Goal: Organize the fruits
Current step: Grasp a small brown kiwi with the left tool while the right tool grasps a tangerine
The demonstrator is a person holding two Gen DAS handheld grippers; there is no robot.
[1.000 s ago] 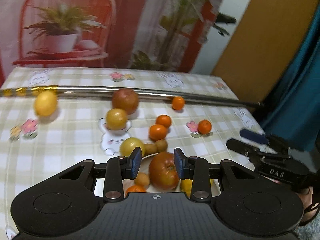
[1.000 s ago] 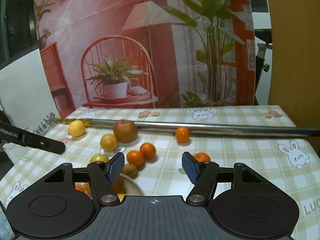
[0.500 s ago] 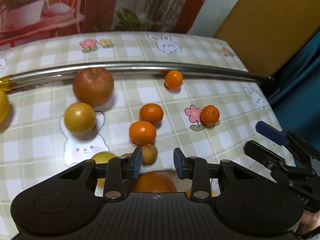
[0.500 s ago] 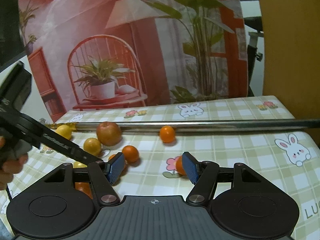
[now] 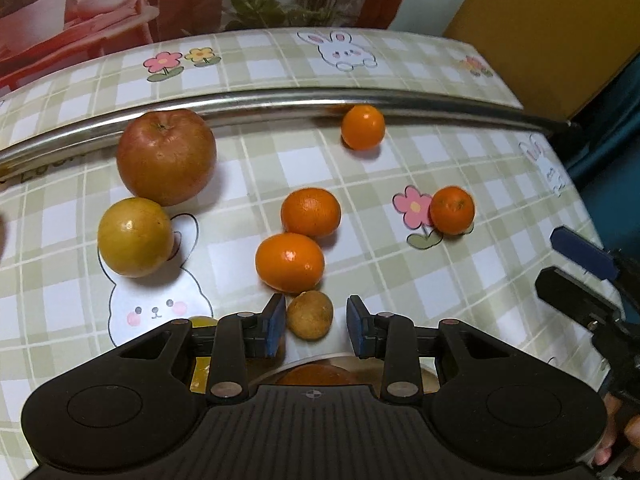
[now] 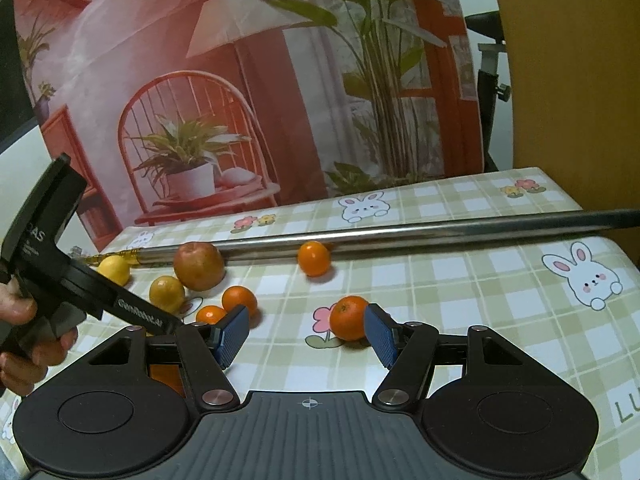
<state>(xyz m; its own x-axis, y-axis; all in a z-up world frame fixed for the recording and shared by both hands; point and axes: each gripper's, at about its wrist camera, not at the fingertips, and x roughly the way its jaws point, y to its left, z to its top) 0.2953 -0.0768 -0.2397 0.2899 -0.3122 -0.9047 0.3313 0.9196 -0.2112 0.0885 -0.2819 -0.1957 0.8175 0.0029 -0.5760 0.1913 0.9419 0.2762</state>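
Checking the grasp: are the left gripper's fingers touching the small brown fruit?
Apart. The left wrist view shows tablecloth between the small brown fruit and each of the left gripper fingers.

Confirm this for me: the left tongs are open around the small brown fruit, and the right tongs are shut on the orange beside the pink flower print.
One error: the right tongs are open, holding nothing; the orange sits by one pad, ungripped, as the right wrist view shows. The left tongs are indeed open around the small brown fruit.

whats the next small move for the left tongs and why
Probably ease the left tongs forward and down, then close on the small brown fruit: they are open, the fruit sits between the tips, apparently untouched, beside the plate.
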